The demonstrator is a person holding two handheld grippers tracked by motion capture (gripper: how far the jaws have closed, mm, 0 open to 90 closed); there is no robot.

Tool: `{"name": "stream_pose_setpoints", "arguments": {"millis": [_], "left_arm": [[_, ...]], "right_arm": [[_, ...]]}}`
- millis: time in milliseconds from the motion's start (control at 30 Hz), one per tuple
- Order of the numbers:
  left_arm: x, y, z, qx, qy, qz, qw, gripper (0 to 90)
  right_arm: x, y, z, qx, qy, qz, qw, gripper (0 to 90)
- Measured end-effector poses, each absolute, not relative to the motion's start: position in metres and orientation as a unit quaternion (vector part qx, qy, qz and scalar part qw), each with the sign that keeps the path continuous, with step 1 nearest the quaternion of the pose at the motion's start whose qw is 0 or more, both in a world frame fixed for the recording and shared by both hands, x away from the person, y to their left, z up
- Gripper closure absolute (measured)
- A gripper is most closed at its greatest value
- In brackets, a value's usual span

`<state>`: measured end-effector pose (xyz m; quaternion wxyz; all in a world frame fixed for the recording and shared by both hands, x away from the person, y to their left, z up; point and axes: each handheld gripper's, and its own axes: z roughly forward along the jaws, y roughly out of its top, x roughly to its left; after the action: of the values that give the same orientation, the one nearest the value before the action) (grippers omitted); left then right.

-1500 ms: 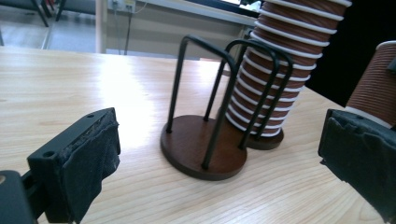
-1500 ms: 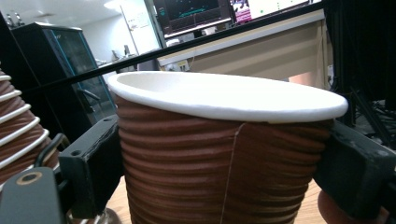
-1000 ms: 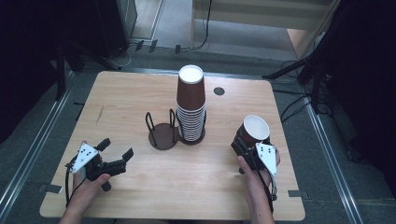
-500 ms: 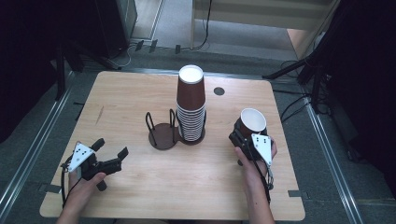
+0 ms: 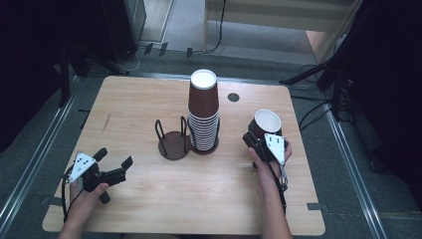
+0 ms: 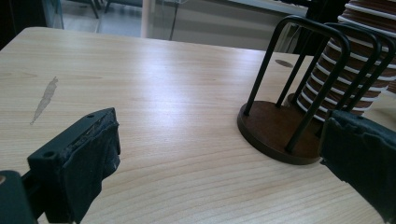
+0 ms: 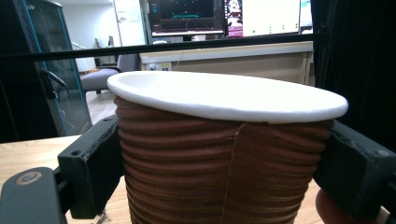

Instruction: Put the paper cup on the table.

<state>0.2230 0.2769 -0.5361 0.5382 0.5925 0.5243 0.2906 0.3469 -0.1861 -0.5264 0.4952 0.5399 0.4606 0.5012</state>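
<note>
On the left of the pale wood-grain tabletop [image 5: 149, 99], the left claw [image 5: 115, 168] rests near the front edge in the person's left hand [image 5: 84, 194], its two padded black jaws spread wide with nothing between them; in the left gripper view the bare wood shows in the gap, along with one elongated grey mark [image 6: 45, 98] on the surface. Toward the middle stands one cup holder [image 5: 172, 139], a round dark brown disc with thin black wire loops rising from it, and it has nothing inside it. Touching its right side is one tall stack of cups [image 5: 203, 112], brown ribbed paper with white rims showing as stripes down the stack; the exact count is too fine to tell. Behind and right of the stack, one small dark round hole [image 5: 233, 97] sits in the wood. On the right side, the right claw [image 5: 261, 137] is clamped on one single cup [image 5: 267, 123], upright, brown and ridged with a white inside and a rolled white rim, held just right of the stack and apart from it; the right gripper view shows a jaw pressed against each side of its wall.
</note>
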Motion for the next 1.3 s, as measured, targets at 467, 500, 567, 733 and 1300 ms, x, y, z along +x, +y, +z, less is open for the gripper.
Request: {"name": "stream_pose_setpoints", "arguments": {"millis": [467,500,567,733,1300], "left_arm": [[0.224,0.278,-0.538,0.596,0.526,0.282,0.537,0.0],[0.224,0.278,-0.538,0.596,0.526,0.282,0.537,0.0],[0.224,0.278,-0.538,0.596,0.527,0.282,0.536,0.0],[0.224,0.278,-0.539,0.596,0.528,0.28,0.536,0.0],[0.225,0.279,-0.539,0.595,0.528,0.278,0.538,0.0]], "right_arm": [[0.36,-0.185,-0.539,0.515,0.491,0.485,0.508,10.5],[0.361,-0.185,-0.54,0.513,0.493,0.484,0.509,10.5],[0.361,-0.186,-0.541,0.515,0.494,0.482,0.509,10.4],[0.364,-0.185,-0.545,0.516,0.496,0.484,0.504,10.3],[0.367,-0.186,-0.548,0.522,0.511,0.477,0.489,8.5]]}}
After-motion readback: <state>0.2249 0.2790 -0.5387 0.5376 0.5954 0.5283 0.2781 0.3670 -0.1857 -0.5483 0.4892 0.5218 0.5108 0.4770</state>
